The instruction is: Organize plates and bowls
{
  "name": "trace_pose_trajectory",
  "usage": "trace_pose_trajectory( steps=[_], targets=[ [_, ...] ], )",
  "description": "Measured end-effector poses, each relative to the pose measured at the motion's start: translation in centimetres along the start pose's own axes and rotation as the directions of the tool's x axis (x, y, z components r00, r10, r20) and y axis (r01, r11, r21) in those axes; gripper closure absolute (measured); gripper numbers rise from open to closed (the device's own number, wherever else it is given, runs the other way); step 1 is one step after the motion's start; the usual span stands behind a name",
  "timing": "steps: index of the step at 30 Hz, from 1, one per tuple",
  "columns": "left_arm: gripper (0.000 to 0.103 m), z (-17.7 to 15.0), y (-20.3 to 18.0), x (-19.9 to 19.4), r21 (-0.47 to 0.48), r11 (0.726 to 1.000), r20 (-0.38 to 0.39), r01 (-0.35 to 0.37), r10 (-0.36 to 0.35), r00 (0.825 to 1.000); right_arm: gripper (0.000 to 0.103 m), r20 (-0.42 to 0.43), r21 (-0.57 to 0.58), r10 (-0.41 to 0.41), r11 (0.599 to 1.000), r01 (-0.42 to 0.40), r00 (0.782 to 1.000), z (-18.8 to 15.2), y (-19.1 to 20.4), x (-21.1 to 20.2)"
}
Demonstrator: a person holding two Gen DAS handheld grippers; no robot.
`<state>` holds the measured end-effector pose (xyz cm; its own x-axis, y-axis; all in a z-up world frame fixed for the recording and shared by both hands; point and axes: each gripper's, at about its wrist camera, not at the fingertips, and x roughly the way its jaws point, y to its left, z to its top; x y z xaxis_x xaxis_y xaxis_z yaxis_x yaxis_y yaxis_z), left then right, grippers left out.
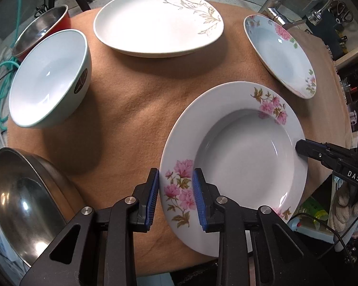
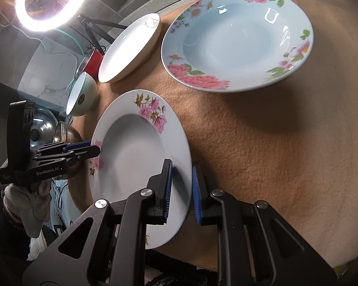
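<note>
A white deep plate with pink flowers (image 1: pixel 241 157) (image 2: pixel 133 157) sits at the near edge of the brown mat. My left gripper (image 1: pixel 176 178) straddles its left rim, jaws open around the rim with a gap on each side. My right gripper (image 2: pixel 181 170) straddles the opposite rim, jaws also apart; its tip shows in the left wrist view (image 1: pixel 305 147). A blue floral plate (image 1: pixel 281 54) (image 2: pixel 236 38), a white plate with a grey leaf pattern (image 1: pixel 157 21) (image 2: pixel 128 50) and a pale green bowl (image 1: pixel 50 78) (image 2: pixel 81 95) stand further back.
A steel bowl (image 1: pixel 23 202) sits at the near left, a red steel-lined cup (image 1: pixel 43 28) at the far left. A tap (image 1: pixel 279 2) rises behind the mat. Cables lie at the left; a ring light (image 2: pixel 47 2) glows beyond the table.
</note>
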<state>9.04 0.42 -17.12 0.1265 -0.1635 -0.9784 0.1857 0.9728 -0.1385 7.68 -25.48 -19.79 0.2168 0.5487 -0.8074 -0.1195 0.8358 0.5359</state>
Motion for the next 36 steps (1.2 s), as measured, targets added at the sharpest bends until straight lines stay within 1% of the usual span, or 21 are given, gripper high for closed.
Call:
trace_pose_trajectory(
  steps=[6,8,14,18,21,24,28,30,31,33,34,35,36],
  targets=[
    [0.076,-0.1,0.1,0.0,0.007,1.000,0.011,-0.012,0.012,1.000,0.087,-0.008,-0.003,0.002,1.000,-0.002,1.000,-0.5,0.0,0.1],
    [0.076,-0.5,-0.6,-0.5,0.007,1.000,0.015,-0.017,0.017,1.000,0.087,-0.009,-0.005,0.003,1.000,-0.003,1.000,-0.5,0.0,0.1],
    [0.076,-1.1,-1.7,-0.3,0.007,0.999,0.028,-0.034,0.034,0.999,0.087,-0.011,-0.006,0.004,1.000,-0.004,1.000,-0.5,0.0,0.1],
    [0.076,-1.4,-1.7,-0.2,-0.015,1.000,0.032,-0.021,0.021,0.999,0.087,-0.010,-0.003,0.001,1.000,-0.001,1.000,-0.4,-0.1,0.0],
    [0.076,-1.4,-1.4,-0.9,-0.022,0.999,0.058,-0.038,0.039,0.998,0.087,0.012,-0.008,-0.019,1.000,0.019,1.000,-0.2,-0.3,-0.6],
    [0.076,-1.3,-1.1,-2.1,-0.047,0.999,0.096,-0.025,0.029,0.995,0.087,0.036,-0.022,-0.026,0.999,0.026,0.999,0.1,-0.6,-1.7],
    [0.076,-0.9,-1.5,-3.8,-0.082,0.996,0.165,0.020,-0.007,0.986,0.087,0.071,-0.030,-0.058,0.998,0.061,0.996,0.8,-1.4,-3.4],
    [0.076,-0.5,-2.0,-4.2,-0.093,0.994,0.190,0.055,-0.036,0.981,0.087,0.085,-0.026,-0.069,0.997,0.072,0.994,1.1,-2.0,-4.1],
    [0.076,-0.2,-2.0,-4.3,-0.097,0.992,0.200,0.080,-0.059,0.978,0.086,0.094,-0.024,-0.076,0.997,0.079,0.993,1.3,-2.3,-4.5],
    [0.076,0.5,-2.8,-4.3,-0.109,0.986,0.227,0.130,-0.103,0.968,0.076,0.119,-0.010,-0.091,0.996,0.092,0.989,2.0,-3.1,-5.4],
    [0.076,0.9,-3.0,-4.2,-0.113,0.982,0.235,0.149,-0.119,0.965,0.067,0.137,0.003,-0.094,0.996,0.094,0.986,2.3,-3.5,-5.8],
    [0.076,1.3,-3.3,-4.1,-0.118,0.979,0.245,0.168,-0.135,0.960,0.061,0.158,0.020,-0.096,0.995,0.094,0.983,2.6,-4.0,-6.4],
    [0.076,1.6,-3.5,-4.0,-0.123,0.974,0.253,0.188,-0.152,0.955,0.060,0.178,0.038,-0.099,0.995,0.093,0.979,3.0,-4.6,-6.9]
  ],
)
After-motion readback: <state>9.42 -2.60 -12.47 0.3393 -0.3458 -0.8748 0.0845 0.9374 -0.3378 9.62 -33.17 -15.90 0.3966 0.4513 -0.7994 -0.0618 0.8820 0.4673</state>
